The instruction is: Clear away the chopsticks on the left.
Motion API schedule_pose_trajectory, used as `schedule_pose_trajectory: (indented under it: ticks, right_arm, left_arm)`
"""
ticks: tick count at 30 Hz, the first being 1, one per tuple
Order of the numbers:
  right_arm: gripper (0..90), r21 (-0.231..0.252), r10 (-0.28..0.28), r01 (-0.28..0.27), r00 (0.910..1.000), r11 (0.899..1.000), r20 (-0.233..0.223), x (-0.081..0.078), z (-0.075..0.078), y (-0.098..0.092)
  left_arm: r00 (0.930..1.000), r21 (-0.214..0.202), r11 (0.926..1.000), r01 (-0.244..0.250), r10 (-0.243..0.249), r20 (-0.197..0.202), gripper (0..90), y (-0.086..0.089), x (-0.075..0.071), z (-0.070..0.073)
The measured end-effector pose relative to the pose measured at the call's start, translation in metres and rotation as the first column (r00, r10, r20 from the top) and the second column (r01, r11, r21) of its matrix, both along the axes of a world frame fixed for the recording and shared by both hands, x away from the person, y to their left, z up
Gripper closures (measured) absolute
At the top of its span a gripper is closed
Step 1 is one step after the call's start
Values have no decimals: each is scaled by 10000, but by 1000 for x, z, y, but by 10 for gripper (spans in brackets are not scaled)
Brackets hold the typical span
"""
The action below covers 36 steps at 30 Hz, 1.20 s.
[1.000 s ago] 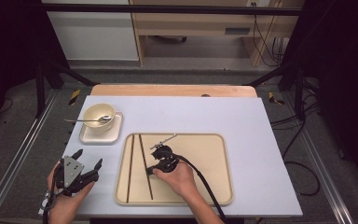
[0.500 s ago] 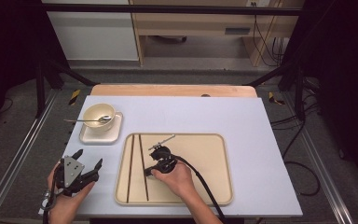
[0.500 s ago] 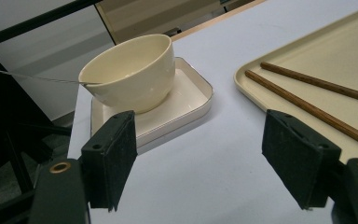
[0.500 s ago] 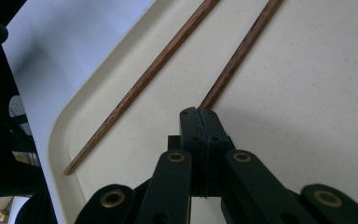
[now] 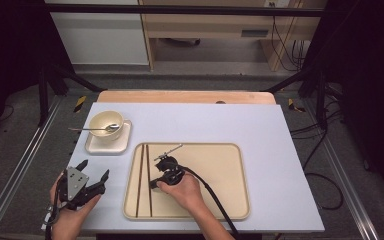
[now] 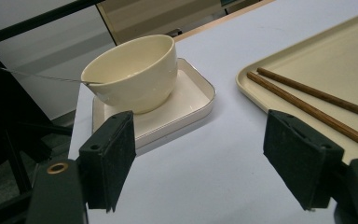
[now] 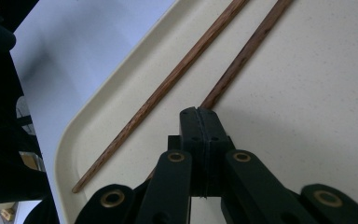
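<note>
Two brown chopsticks (image 5: 140, 175) lie side by side along the left of a beige tray (image 5: 242, 200). My right gripper (image 5: 152, 184) is low over the tray with its jaws shut. In the right gripper view its closed tips (image 7: 199, 114) sit on top of the right-hand chopstick (image 7: 249, 46), which runs on underneath them; the other chopstick (image 7: 168, 84) lies free beside it. My left gripper (image 5: 94, 169) rests at the table's front left, open with nothing between its pads (image 6: 109, 158). It faces a cream bowl (image 6: 135, 70).
The bowl (image 5: 106, 124) stands on a small square plate (image 5: 122, 145) at the left rear, with a metal spoon (image 5: 87, 129) resting in it. A thin metal utensil (image 5: 169, 151) lies on the tray just behind my right gripper. The right gripper's cable (image 5: 215, 200) trails across the tray.
</note>
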State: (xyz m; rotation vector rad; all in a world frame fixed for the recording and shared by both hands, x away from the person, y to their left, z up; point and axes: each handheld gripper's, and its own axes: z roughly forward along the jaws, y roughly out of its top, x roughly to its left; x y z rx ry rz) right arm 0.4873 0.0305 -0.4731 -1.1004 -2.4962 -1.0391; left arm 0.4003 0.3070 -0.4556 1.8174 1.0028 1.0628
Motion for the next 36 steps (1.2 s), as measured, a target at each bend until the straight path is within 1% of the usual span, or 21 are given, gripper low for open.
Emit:
schedule_pose_trajectory:
  ticks: [6,8,11,12,17,20,21,24,26,28,34,36]
  right_arm:
    - [900,98,-62,63,10000,9999,-69,1,-1,4]
    - [900,94,-8,8,10000,10000,-15,2,-1,3]
    - [900,191,-122,125,9998,9997,-145,3,-1,4]
    - [900,162,-59,60,9999,9999,-107,3,-2,4]
    - [900,284,-114,119,9998,9995,-164,6,-2,9]
    - [900,281,-16,17,10000,9996,-24,7,-3,12]
    - [900,285,-60,63,9999,9996,-89,8,-2,14]
    - [900,276,2,-1,10000,9996,-46,8,-2,17]
    - [900,275,-41,44,9999,9996,-117,8,-2,18]
    - [900,319,2,-1,10000,9995,-44,8,-3,19]
    - [900,311,32,-30,10000,9995,-54,7,-1,18]
    - [900,341,81,-82,10000,9994,33,7,0,17]
  left_arm:
    - [10000,-120,9999,-16,16,-4,245,1,0,0]
    - [10000,-191,9998,-20,20,-2,244,2,0,0]
    - [10000,-233,9997,-15,15,-25,243,2,0,0]
    - [10000,-236,9997,-19,18,-34,243,2,0,1]
    - [10000,-283,9996,-28,28,-12,242,3,0,1]
    - [10000,-290,9996,-21,21,-13,242,3,0,1]
    - [10000,-298,9996,-23,23,-10,242,3,0,1]
    - [10000,-282,9996,-13,11,-38,243,4,0,1]
    - [10000,-281,9996,-6,5,-47,242,4,0,1]
    - [10000,-282,9996,-1,0,-35,242,4,0,1]
    - [10000,-272,9996,-3,3,2,243,4,0,1]
    - [10000,-272,9996,-7,7,9,242,4,0,1]
